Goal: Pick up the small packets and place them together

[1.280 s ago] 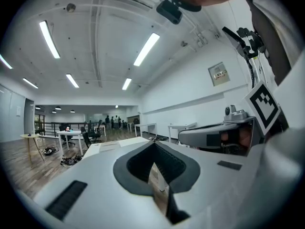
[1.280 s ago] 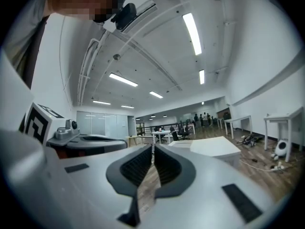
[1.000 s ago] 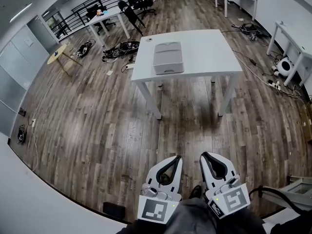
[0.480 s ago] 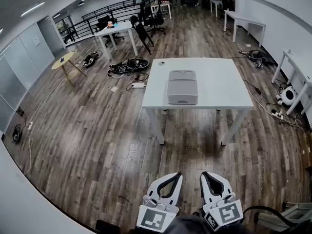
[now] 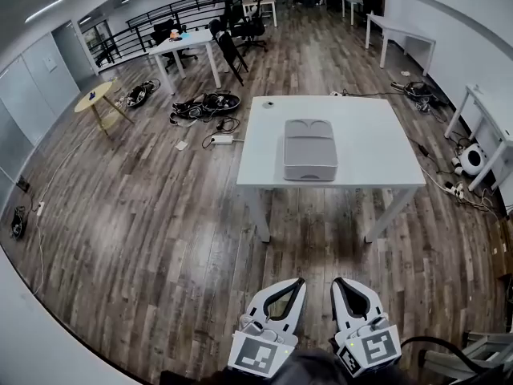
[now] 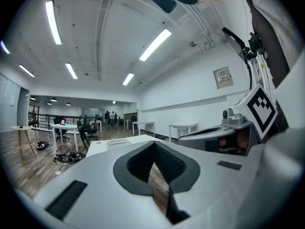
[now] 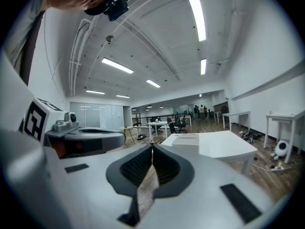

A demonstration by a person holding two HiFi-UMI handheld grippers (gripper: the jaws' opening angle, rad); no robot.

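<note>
room: white table (image 5: pixel 377 147) sits nearer and more centred in head view than 1 second ago, so the person is approaching | table: 1 grey case (image 5: pixel 309 149) on top; small packets not visible in any view | left gripper (image 5: pixel 300 281), right gripper (image 5: pixel 336 281): both pairs of jaws together, nothing between | task: no pickup yet, judged still in approach

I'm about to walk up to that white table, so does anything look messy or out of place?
Yes: a tangle of cables lies loose on the floor left of the table, maybe a tripping risk. The grey box sits straight.
</note>
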